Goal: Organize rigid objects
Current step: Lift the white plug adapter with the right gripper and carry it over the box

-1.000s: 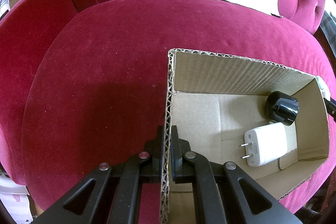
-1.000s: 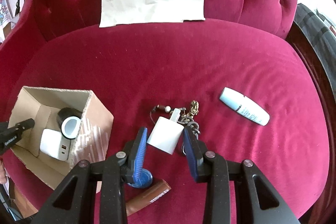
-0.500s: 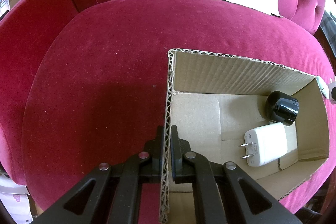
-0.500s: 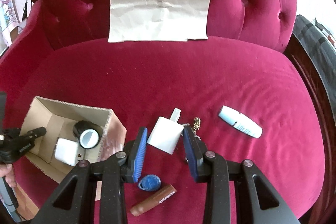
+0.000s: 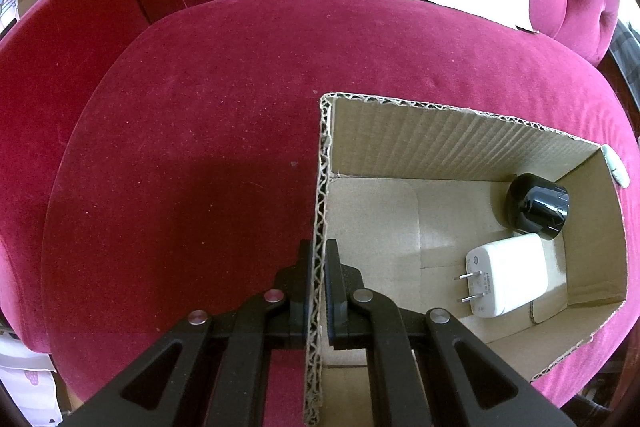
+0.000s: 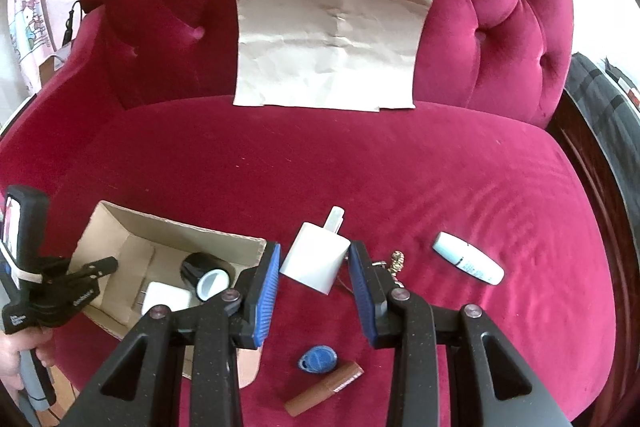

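Note:
My left gripper (image 5: 317,281) is shut on the near wall of an open cardboard box (image 5: 460,135) on the red sofa seat. Inside lie a white plug adapter (image 5: 510,273) and a black round object (image 5: 536,205). In the right wrist view the box (image 6: 132,239) sits at lower left, with the left gripper (image 6: 96,267) on its edge. My right gripper (image 6: 314,267) is shut on a white spray bottle (image 6: 316,257) and holds it above the seat, to the right of the box.
On the seat lie a blue key fob (image 6: 318,359), a brown tube (image 6: 324,383), a white-blue tube (image 6: 468,263) and a keychain (image 6: 396,263). A sheet of brown paper (image 6: 328,43) leans on the tufted backrest.
My right gripper has lifted the white bottle off the seat and risen; the fob, brown tube and keychain stay below. The left gripper and box have not moved.

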{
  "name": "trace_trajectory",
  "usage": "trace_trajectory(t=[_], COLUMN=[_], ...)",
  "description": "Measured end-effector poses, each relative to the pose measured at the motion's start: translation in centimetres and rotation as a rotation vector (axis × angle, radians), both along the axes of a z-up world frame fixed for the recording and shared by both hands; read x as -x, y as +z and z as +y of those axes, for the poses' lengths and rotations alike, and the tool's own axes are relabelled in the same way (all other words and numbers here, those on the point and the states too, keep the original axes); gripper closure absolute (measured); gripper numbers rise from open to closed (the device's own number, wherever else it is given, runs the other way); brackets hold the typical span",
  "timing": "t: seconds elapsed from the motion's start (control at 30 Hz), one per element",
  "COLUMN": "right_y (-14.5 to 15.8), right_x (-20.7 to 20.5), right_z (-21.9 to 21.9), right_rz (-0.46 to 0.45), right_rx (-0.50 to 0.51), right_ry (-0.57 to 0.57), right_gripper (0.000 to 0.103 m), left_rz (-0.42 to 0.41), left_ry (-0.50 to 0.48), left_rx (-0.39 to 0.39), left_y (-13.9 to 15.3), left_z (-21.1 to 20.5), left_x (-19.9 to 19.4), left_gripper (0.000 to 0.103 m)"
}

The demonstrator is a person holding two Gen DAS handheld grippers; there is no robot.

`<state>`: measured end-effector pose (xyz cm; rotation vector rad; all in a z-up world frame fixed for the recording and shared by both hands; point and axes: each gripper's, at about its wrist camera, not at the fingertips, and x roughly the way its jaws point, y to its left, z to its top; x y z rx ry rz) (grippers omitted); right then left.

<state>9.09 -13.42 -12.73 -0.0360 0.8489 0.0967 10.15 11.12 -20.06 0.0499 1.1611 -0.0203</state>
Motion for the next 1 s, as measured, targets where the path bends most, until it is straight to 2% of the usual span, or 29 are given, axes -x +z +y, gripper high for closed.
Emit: trace_trajectory(t=[0.43,1.0], right_y=[0.9,-0.1], right_x=[0.3,0.3], right_z=[3.3,8.0], right_rz=[-0.025,-0.005], right_rx=[-0.008,-0.038], right_ry=[0.061,0.142], right_gripper=[0.066,0.066], left_rz=[-0.005,-0.007], left_ry=[-0.003,0.000], left_rx=[0.001,0.009], left_y=[0.0,0.1], left_z=[0.1,0.4], left_x=[0.0,0.2], left_gripper=[0.098,0.098])
